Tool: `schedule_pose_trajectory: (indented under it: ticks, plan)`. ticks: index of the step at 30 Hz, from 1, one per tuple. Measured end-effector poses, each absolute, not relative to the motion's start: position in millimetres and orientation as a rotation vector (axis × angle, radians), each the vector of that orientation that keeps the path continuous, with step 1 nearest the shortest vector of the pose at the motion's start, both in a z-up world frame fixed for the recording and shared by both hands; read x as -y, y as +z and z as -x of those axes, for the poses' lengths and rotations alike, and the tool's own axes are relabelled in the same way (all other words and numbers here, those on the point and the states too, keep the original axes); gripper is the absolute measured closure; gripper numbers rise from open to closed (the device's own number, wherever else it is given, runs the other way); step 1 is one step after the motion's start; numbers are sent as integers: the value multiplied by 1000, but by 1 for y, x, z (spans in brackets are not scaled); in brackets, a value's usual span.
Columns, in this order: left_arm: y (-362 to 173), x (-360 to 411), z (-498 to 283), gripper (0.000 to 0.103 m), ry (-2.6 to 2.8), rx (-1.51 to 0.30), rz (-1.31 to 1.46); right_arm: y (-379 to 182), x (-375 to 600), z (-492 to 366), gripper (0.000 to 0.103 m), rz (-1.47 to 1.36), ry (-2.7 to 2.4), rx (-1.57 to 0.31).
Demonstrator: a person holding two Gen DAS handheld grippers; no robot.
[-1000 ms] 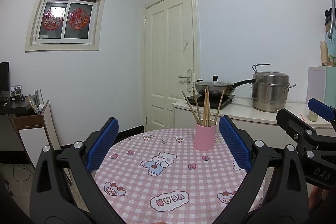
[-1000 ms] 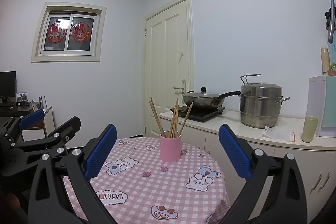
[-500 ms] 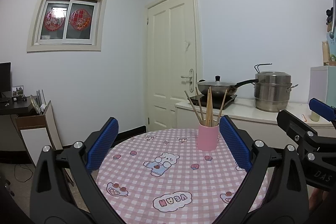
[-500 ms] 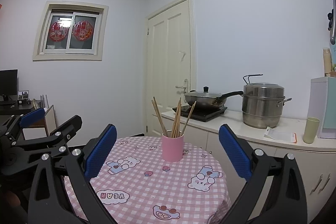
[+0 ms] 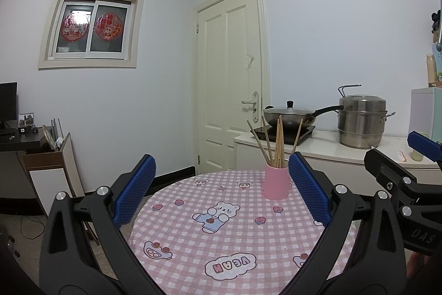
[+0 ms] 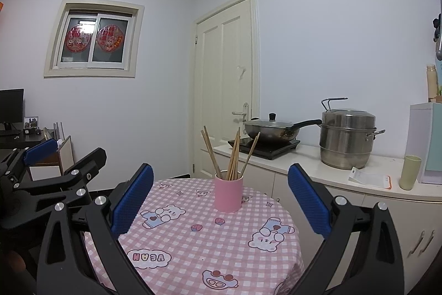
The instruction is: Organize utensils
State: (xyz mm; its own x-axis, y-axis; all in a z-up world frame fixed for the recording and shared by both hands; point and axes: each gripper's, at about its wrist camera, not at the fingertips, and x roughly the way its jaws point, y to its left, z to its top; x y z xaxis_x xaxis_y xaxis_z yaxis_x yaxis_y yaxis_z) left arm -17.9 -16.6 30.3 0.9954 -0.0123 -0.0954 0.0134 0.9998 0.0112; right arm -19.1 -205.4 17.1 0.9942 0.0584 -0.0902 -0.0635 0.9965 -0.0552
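While I held both tools level above the near edge of the round table (image 5: 193,239), the left gripper (image 5: 221,190) stood with its jaws spread wide and nothing between them, blue pads (image 5: 135,192) filling the lower left and lower right of its own frame. I kept the right gripper (image 6: 221,198) likewise wide apart and empty over the checked cloth. Seen from the left wrist, the pink cup (image 5: 276,181) sat right of centre, just beside the right pad; from the right wrist it stood at mid-frame between the pads, well clear of both. The chopsticks (image 6: 234,154) leaned fanned out in the cup.

Hard to read: the chopstick count, since several overlapped. Each view caught the other tool only partly, cut off at the frame edge. The wok (image 6: 270,129) and the steamer pot (image 6: 348,137) sat on the counter behind, at right.
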Motion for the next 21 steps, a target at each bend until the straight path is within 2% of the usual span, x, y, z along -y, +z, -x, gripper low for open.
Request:
schedule_pose_trajectory:
  ticks: [21]
  plan:
    - [28, 14, 19, 8, -6, -97, -20, 16, 207, 21, 8, 62, 55, -92]
